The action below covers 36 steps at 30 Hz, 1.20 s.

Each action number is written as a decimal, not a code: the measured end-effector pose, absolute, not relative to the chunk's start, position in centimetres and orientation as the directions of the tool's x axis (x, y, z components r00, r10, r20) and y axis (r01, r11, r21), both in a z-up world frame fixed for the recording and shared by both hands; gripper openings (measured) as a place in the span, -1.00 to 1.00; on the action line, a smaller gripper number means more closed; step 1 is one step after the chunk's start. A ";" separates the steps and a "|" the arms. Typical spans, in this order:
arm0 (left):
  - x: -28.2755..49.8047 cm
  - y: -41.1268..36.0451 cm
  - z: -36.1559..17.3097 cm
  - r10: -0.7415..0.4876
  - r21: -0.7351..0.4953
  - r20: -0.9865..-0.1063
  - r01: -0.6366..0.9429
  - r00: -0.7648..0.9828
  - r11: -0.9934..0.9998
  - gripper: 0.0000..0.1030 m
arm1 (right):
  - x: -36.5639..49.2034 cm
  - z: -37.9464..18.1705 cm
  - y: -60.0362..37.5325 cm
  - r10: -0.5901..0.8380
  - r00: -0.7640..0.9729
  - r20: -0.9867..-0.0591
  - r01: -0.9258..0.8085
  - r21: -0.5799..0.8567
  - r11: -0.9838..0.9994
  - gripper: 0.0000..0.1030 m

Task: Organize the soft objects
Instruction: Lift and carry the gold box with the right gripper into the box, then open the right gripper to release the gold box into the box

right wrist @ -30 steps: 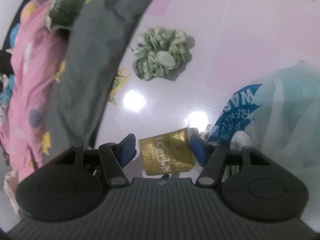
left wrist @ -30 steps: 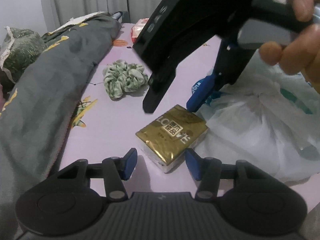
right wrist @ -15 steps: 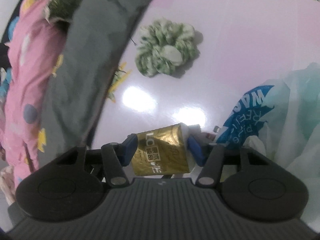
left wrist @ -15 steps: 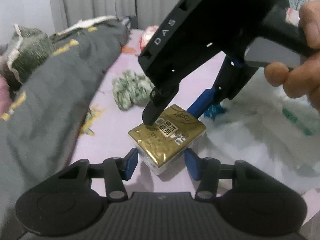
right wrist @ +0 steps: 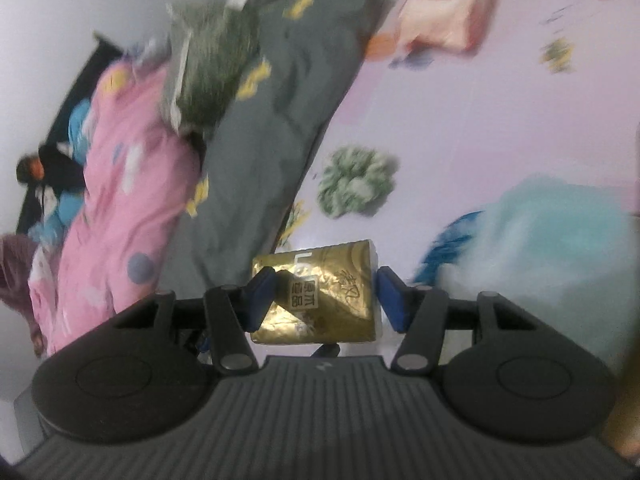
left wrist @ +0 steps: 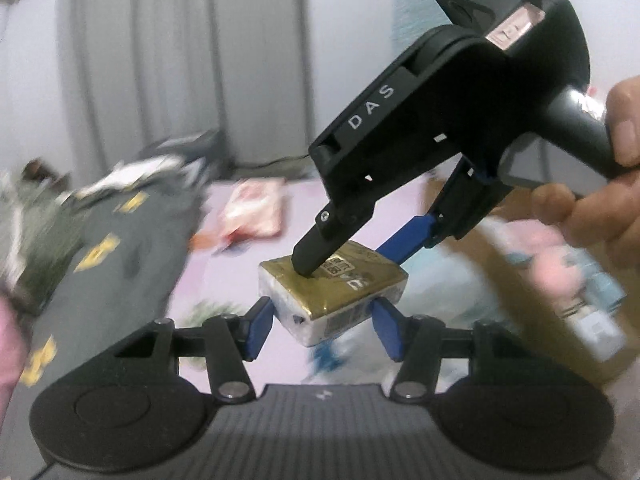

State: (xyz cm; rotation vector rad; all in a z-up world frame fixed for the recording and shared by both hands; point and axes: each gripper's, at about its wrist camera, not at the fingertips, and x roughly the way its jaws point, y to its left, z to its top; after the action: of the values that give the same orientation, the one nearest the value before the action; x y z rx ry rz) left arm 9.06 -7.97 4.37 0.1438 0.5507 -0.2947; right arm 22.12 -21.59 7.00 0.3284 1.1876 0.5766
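A gold-wrapped tissue pack [left wrist: 344,280] [right wrist: 320,292] hangs in the air above the pale pink bed surface [right wrist: 480,112]. My left gripper [left wrist: 322,320] has its blue pads against the pack's near lower sides, and its jaws are opening slightly. My right gripper [left wrist: 356,252] [right wrist: 326,300] comes down from the upper right and is shut on the same pack across its top. A hand [left wrist: 600,200] holds that gripper's handle. A green and white scrunchie [right wrist: 356,188] lies on the bed below.
A grey blanket with yellow print [left wrist: 120,248] [right wrist: 272,120] runs along the left, with a pink quilt [right wrist: 120,184] beyond it. A pink packet [left wrist: 252,212] [right wrist: 444,12] lies farther back. A pale plastic bag [right wrist: 540,248] sits at the right. Curtains [left wrist: 180,60] hang behind.
The tissue pack lay on the bed a second ago. Both grippers closed in on it and have risen with it, so the bed and scrunchie now sit farther below.
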 end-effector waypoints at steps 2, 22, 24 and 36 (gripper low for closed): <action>9.1 -10.2 5.5 -0.298 0.043 -0.522 0.373 0.799 0.927 0.10 | 20.8 8.6 -25.0 0.569 0.309 -0.762 -0.215 0.527 0.822 0.07; 8.8 -33.1 2.5 -0.586 -0.045 -0.672 0.765 0.452 0.642 0.14 | 8.4 3.7 -52.9 0.402 0.511 -0.760 0.278 0.588 0.759 0.09; 9.0 -33.7 1.8 -0.598 -0.077 -0.690 0.781 0.407 0.620 0.13 | 7.9 3.0 -53.9 0.389 0.500 -0.773 0.295 0.575 0.763 0.09; 10.8 -32.5 1.0 -0.610 -0.141 -0.705 0.771 0.363 0.621 0.12 | 6.4 1.8 -57.6 0.310 0.467 -0.828 0.344 0.493 0.799 0.08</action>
State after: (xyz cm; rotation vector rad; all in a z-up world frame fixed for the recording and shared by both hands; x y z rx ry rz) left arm 10.80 -32.51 0.96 0.2290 0.7992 -0.8990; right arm 6.43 -57.57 1.78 0.6800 1.1091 -0.0226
